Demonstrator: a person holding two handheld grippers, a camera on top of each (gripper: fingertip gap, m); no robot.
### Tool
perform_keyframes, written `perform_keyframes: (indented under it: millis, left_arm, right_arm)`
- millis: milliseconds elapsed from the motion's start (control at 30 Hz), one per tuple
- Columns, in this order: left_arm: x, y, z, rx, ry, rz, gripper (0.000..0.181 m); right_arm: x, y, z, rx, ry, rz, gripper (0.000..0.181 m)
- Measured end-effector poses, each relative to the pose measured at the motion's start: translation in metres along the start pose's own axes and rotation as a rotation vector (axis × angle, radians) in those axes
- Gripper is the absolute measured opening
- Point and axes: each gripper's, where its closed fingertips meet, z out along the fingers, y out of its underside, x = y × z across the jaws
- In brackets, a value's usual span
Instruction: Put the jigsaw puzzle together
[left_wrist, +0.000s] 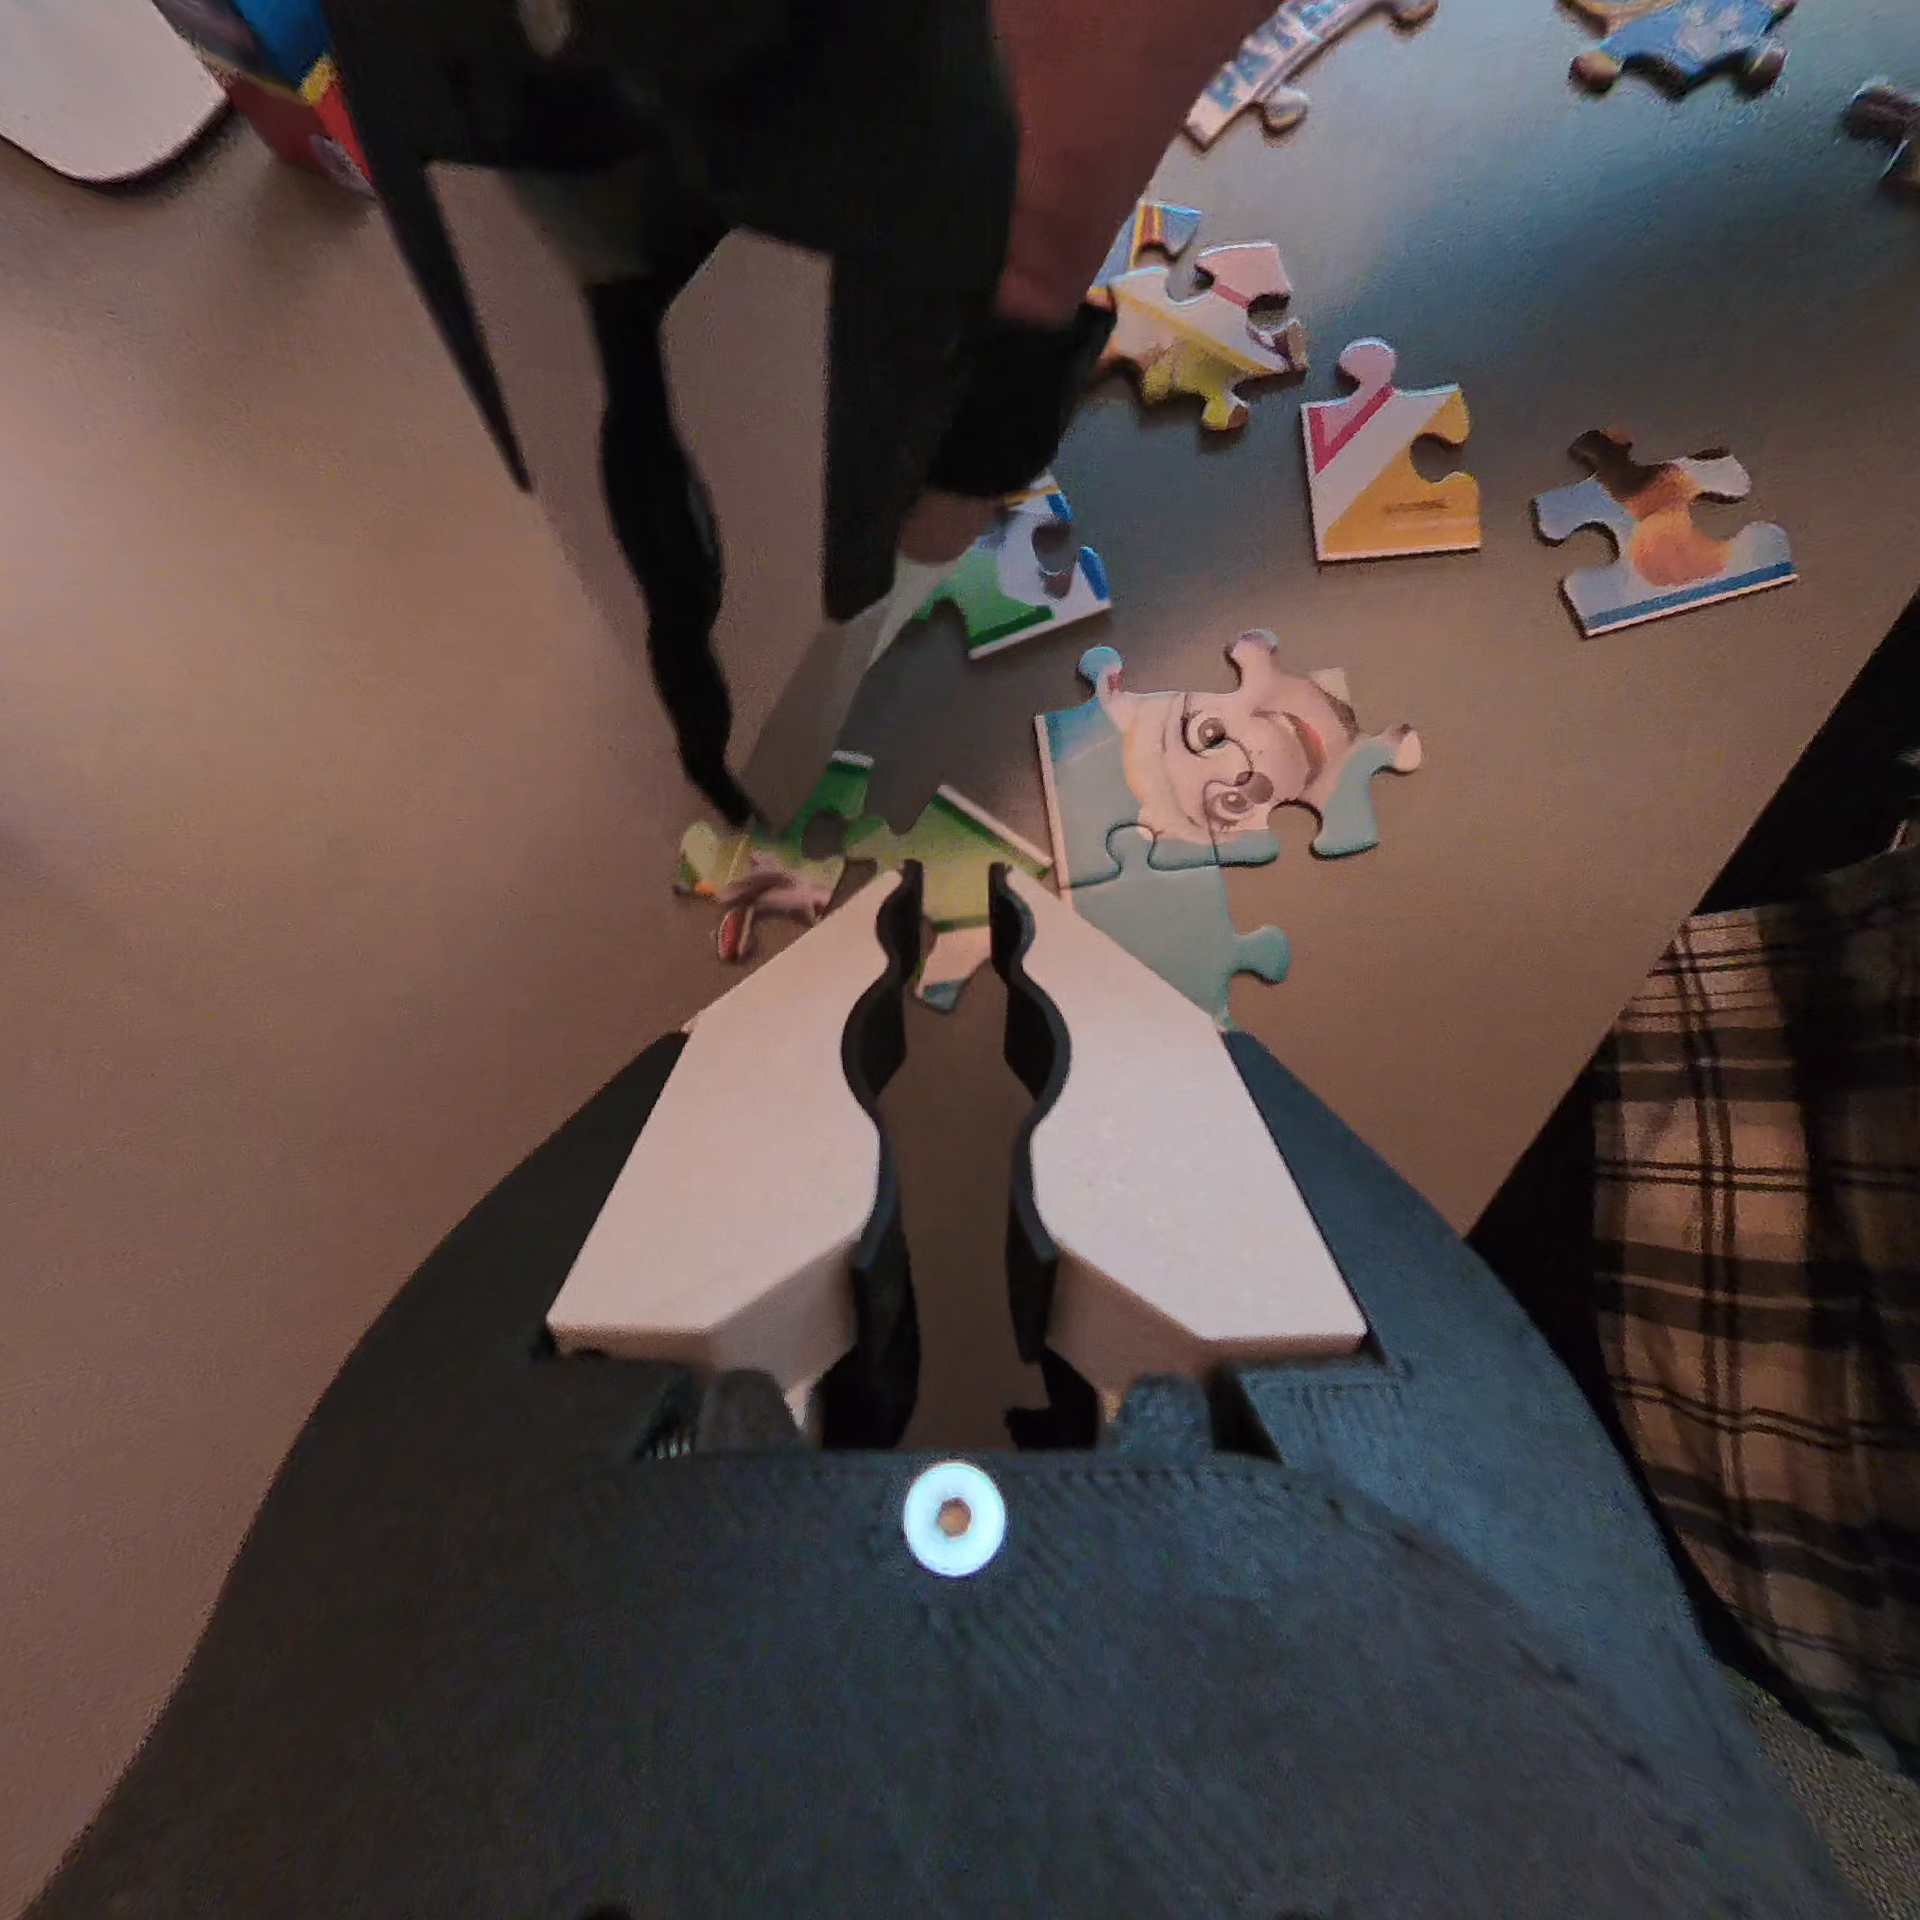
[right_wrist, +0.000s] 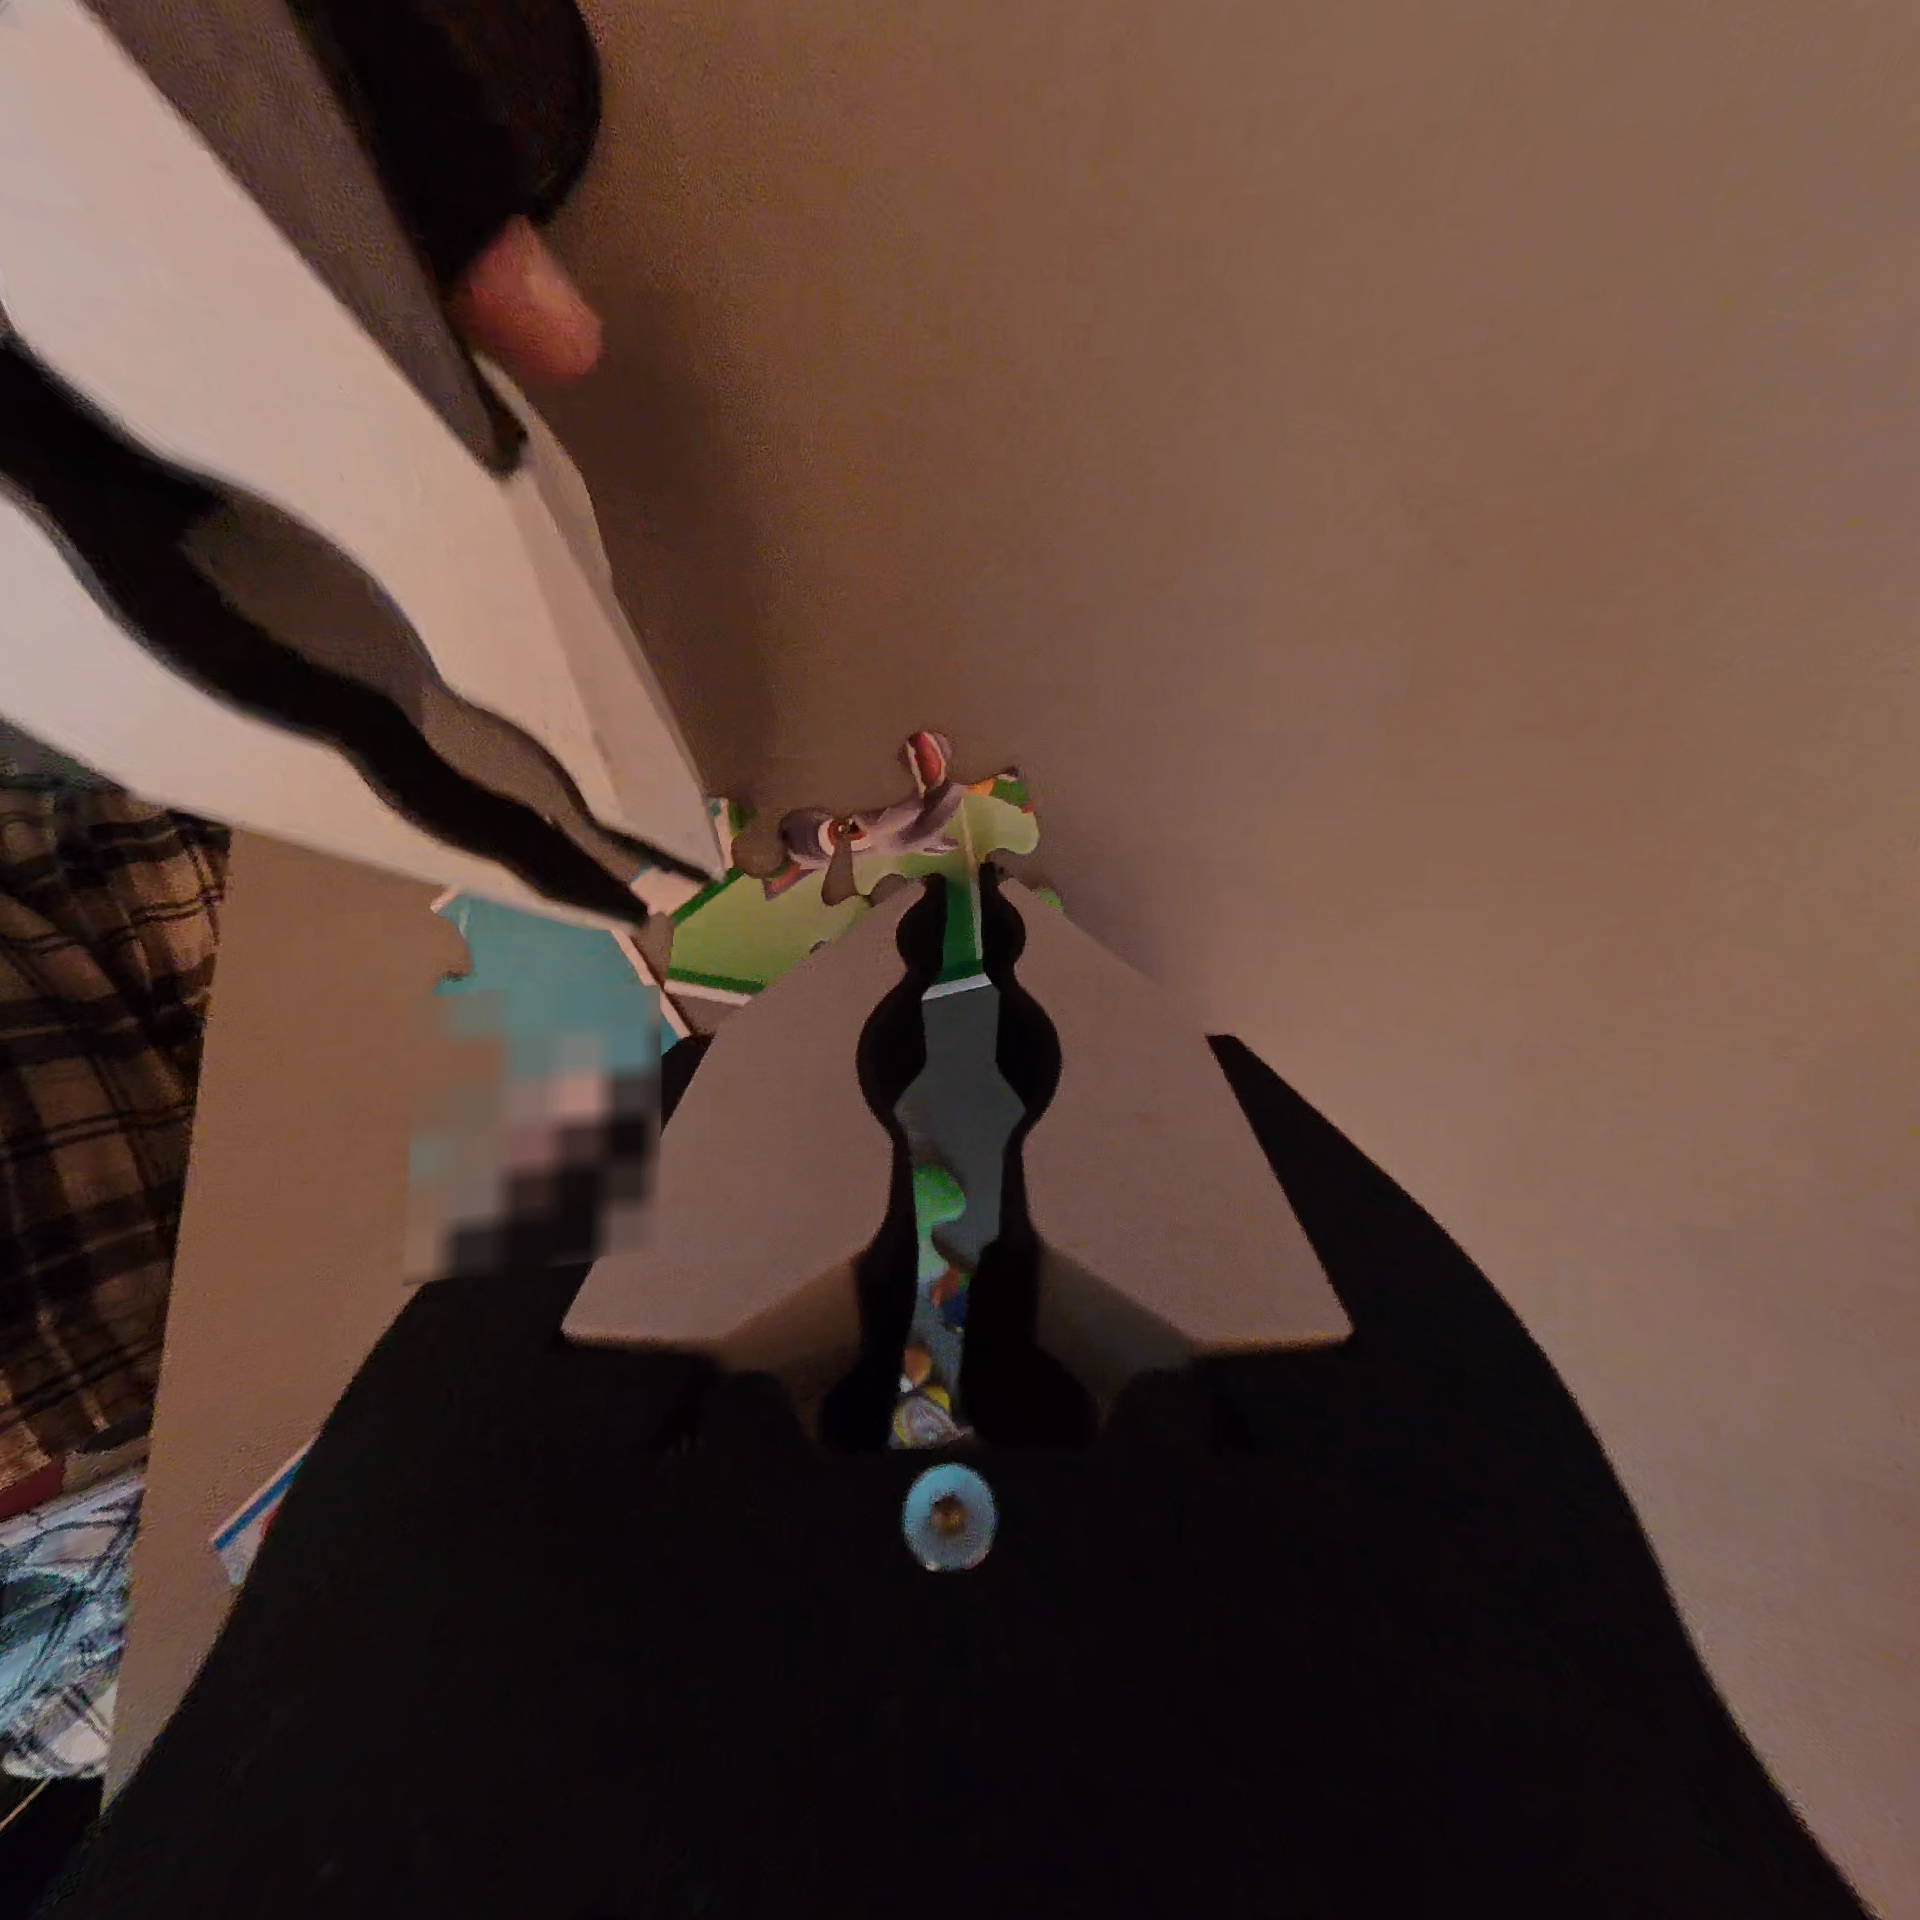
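Observation:
Two joined green puzzle pieces (left_wrist: 977, 842) lie on the table (left_wrist: 1351, 1039), with a piece showing a grey animal (left_wrist: 748, 883) at their left. My left gripper (left_wrist: 956, 883) hovers with its tips over the green pieces, jaws a narrow gap apart, holding nothing. My right gripper (left_wrist: 774, 816) comes down from above and touches the green pieces. In the right wrist view my right gripper (right_wrist: 964, 888) is narrowly open over the green pieces (right_wrist: 769, 935), the animal piece (right_wrist: 894, 831) just ahead. My left gripper (right_wrist: 665, 899) enters from the upper left. Joined blue pieces with a white pup (left_wrist: 1195, 758) lie to the right.
Loose pieces lie farther back: a green-white one (left_wrist: 1029, 582), a yellow-pink one (left_wrist: 1392, 468), an orange-pup one (left_wrist: 1662, 540), a blue one (left_wrist: 1683, 42). A colourful box (left_wrist: 301, 94) stands at the far left. The table edge and plaid cloth (left_wrist: 1766, 1247) are at the right. Left tips to right tips: about 5 centimeters.

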Motion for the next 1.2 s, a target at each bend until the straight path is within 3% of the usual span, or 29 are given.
perform_keyframes:
  millis: [133,467,633,767,900,1033,1200]
  left_arm:
    - [0.008,0.017,0.005,-0.069,0.016,-0.021,0.003]
    - [0.020,0.052,-0.027,-0.103,-0.012,-0.155,0.000]
    - [0.037,0.063,-0.041,-0.074,-0.047,-0.082,0.029]
    - [0.059,0.067,-0.049,-0.032,-0.064,0.027,0.041]
    - [0.070,0.082,-0.049,-0.099,-0.129,0.136,0.056]
    - [0.066,0.080,-0.047,-0.107,-0.300,0.289,0.032]
    - [0.072,0.077,-0.048,-0.074,-0.447,0.368,0.019]
  right_arm:
    - [-0.007,-0.010,0.008,0.016,0.000,0.016,0.004]
    - [-0.034,-0.029,0.026,0.039,0.000,0.054,0.003]
    - [-0.050,-0.033,0.031,0.043,0.007,0.066,0.003]
    - [-0.063,-0.033,0.033,0.059,-0.010,0.083,0.002]
    - [-0.069,-0.032,0.034,0.060,0.011,0.094,0.002]
    - [-0.076,-0.032,0.035,0.070,0.013,0.104,0.002]
    - [-0.080,-0.030,0.034,0.079,0.025,0.113,0.002]
